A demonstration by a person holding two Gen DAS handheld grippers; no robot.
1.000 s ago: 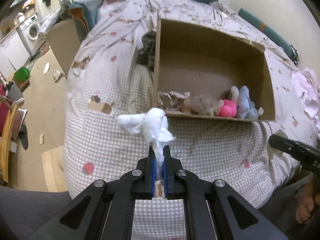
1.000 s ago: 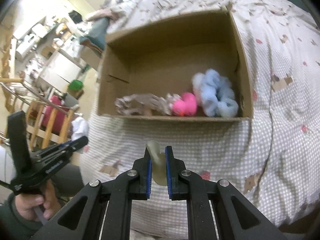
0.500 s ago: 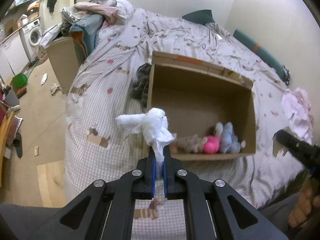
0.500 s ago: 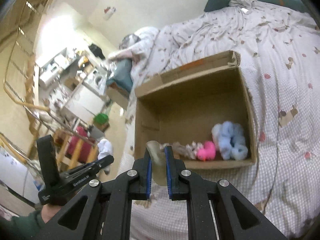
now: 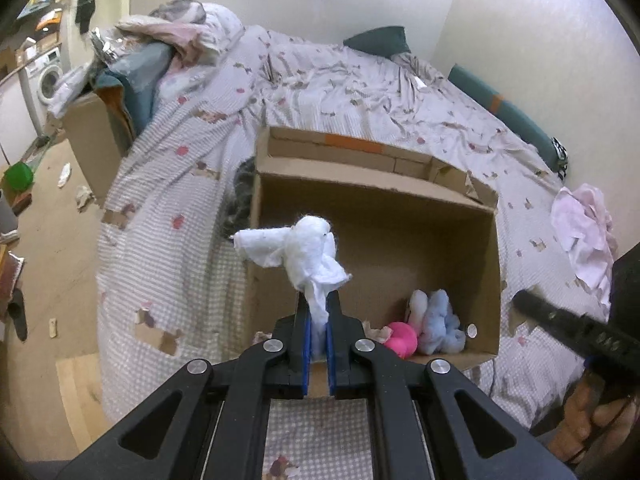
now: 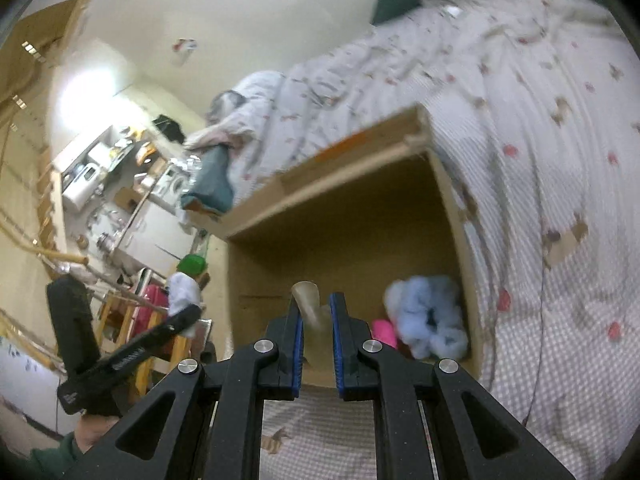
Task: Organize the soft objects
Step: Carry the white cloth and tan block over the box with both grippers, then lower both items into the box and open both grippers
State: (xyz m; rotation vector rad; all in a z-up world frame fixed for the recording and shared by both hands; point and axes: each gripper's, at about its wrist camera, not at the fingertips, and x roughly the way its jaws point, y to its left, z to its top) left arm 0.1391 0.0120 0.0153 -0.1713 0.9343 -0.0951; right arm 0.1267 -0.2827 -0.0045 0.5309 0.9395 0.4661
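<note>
My left gripper [image 5: 316, 304] is shut on a white soft cloth toy [image 5: 304, 248] and holds it up before the open cardboard box [image 5: 372, 188] on the bed. Inside the box lie a pink soft ball [image 5: 401, 339], a pale blue plush [image 5: 438, 326] and a beige crumpled piece, partly hidden. My right gripper [image 6: 314, 308] is shut on a beige soft object [image 6: 310, 304], held near the same box [image 6: 344, 216], where the blue plush [image 6: 428, 320] and pink ball [image 6: 382, 332] show. The left gripper with its white toy [image 6: 184, 290] appears at the left of the right wrist view.
The box sits on a bed with a checked, patched cover [image 5: 168, 248]. A pink cloth [image 5: 580, 232] lies at the right. A pile of clothes and another carton [image 5: 92, 132] stand at the bed's far left. The floor [image 5: 52, 264] at left has scattered litter.
Both grippers have risen and tilted upward with their objects held. The box now appears lower in both views, and more of the wall and room shows. The right wrist view is motion-blurred.
</note>
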